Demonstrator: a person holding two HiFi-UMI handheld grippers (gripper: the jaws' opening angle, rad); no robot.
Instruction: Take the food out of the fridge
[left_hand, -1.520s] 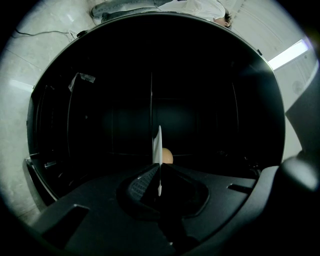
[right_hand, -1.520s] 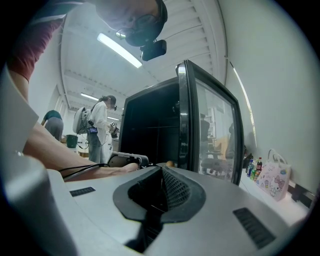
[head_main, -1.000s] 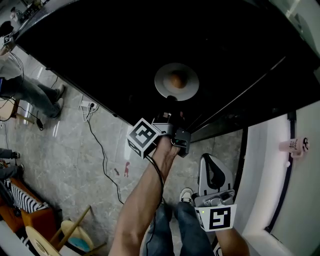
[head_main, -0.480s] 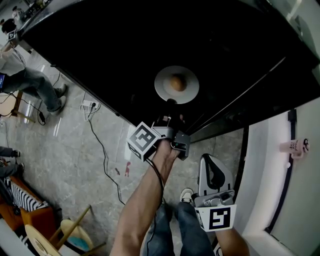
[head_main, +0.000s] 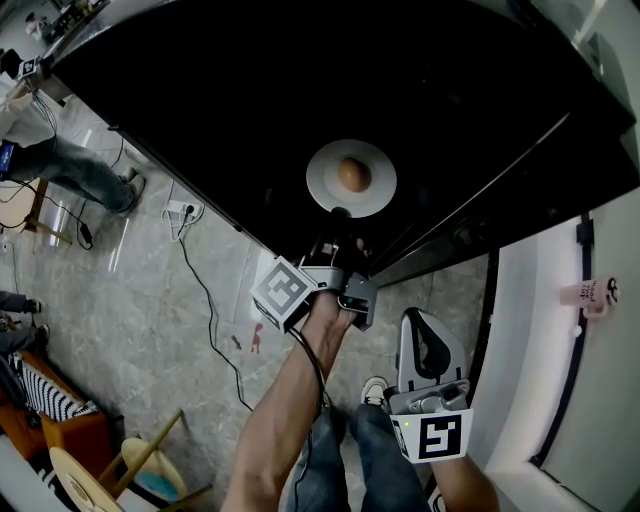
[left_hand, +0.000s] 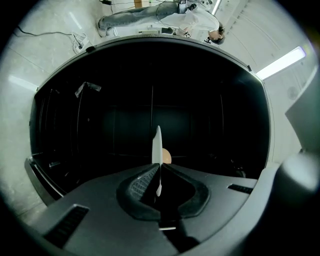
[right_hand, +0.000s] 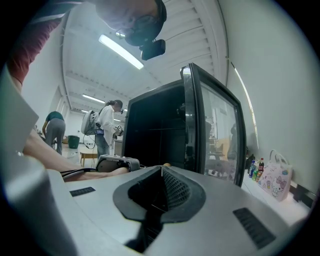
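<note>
A white plate (head_main: 325, 190) with a round brown piece of food (head_main: 352, 175) on it hangs in front of the black fridge interior (head_main: 230, 90). My left gripper (head_main: 339, 216) is shut on the plate's near rim. In the left gripper view the plate (left_hand: 157, 142) stands edge-on between the closed jaws of the left gripper (left_hand: 159, 172), and the food (left_hand: 165, 157) peeks out behind it. Lower right, my right gripper (head_main: 421, 318) is apart from the plate. In its own view the right gripper (right_hand: 161, 168) looks shut, with nothing between its jaws.
The fridge's glass door (right_hand: 212, 135) stands open at the right. A white counter (head_main: 600, 400) with a small pink item (head_main: 585, 292) lies further right. Cables and a power strip (head_main: 175, 212) lie on the tiled floor; a person (head_main: 60, 165) and a wooden chair (head_main: 140, 465) are at the left.
The left gripper has drawn back toward me with the plate and food, which sit a little lower in the head view. The right gripper has stayed put.
</note>
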